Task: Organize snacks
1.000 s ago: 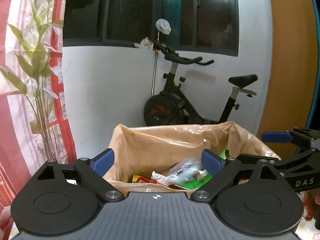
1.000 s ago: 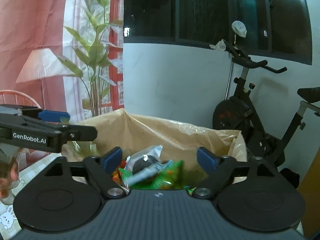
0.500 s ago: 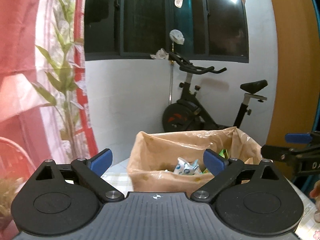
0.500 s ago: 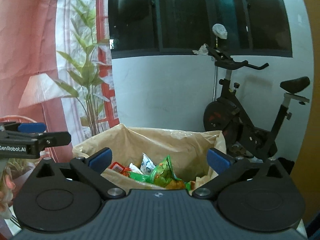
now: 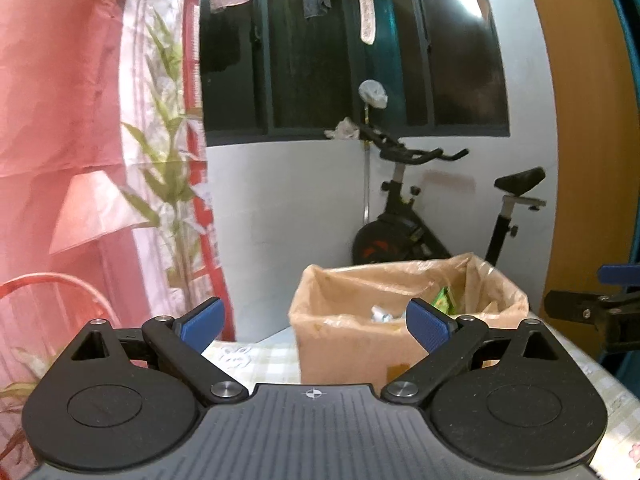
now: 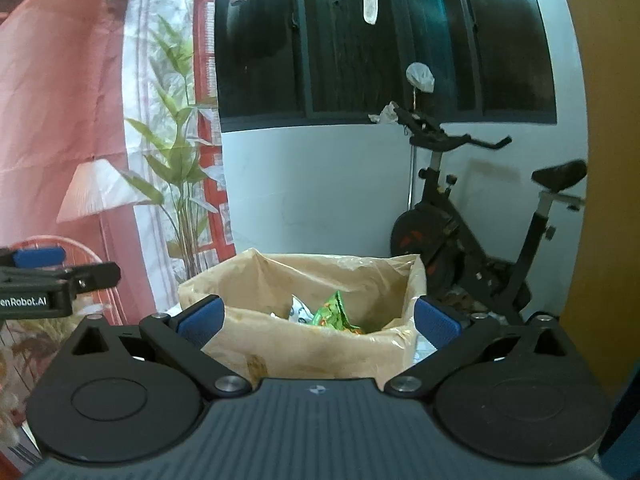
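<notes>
1. Standing on the checked tablecloth (image 5: pixel 256 364), a cardboard box (image 5: pixel 344 360) lined with a tan plastic bag (image 6: pixel 320 272) serves as the landmark; it is open at the top.
2. Inside the box lie the snacks: a green packet (image 6: pixel 334 314) pokes up near the middle, with a white wrapper (image 6: pixel 298 312) just beside it on its left.
3. The left gripper (image 5: pixel 316 326) hangs on the near side of the box, jaws spread wide with nothing between them; its blue pads (image 5: pixel 202 324) are clear of the box.
4. The right gripper (image 6: pixel 318 322) is also on the near side of the box, jaws at full spread and empty, having just been opening; the box shows through the gap, untouched.
5. In the right wrist view the left gripper's finger juts in to the left of the box.
6. Behind the box, against the white wall, stands an exercise bike (image 6: pixel 472 240).
7. Left of the box hangs a printed curtain (image 5: pixel 80 120) with bamboo leaves.
</notes>
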